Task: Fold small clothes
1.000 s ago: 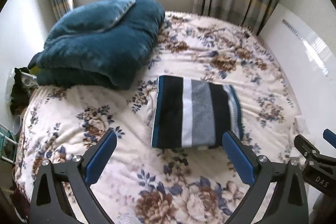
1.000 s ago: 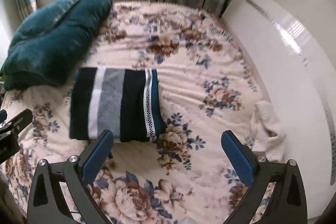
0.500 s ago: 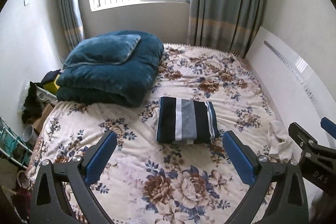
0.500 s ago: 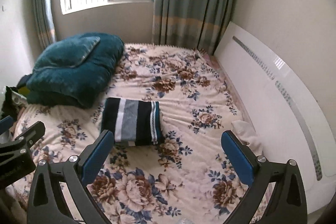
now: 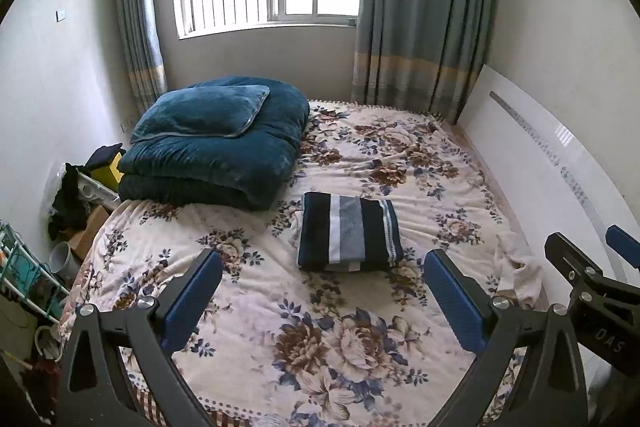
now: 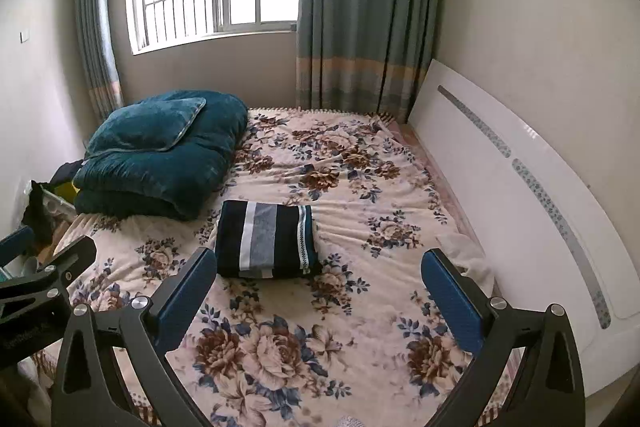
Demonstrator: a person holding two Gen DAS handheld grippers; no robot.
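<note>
Both claws gape wide, empty: your left claw [image 5: 322, 293] and right claw [image 6: 318, 291] hover above the floral bedspread [image 5: 360, 339]. The navy, white and grey striped folded garment [image 5: 349, 237] lies well ahead of them, looking finished. Next is probably the crumpled cream cloth [image 5: 520, 267] to the right; pinch one edge.

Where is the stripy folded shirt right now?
The stripy folded garment lies mid-bed on the floral blanket, just in front of the teal quilt, beyond both open grippers.
</note>
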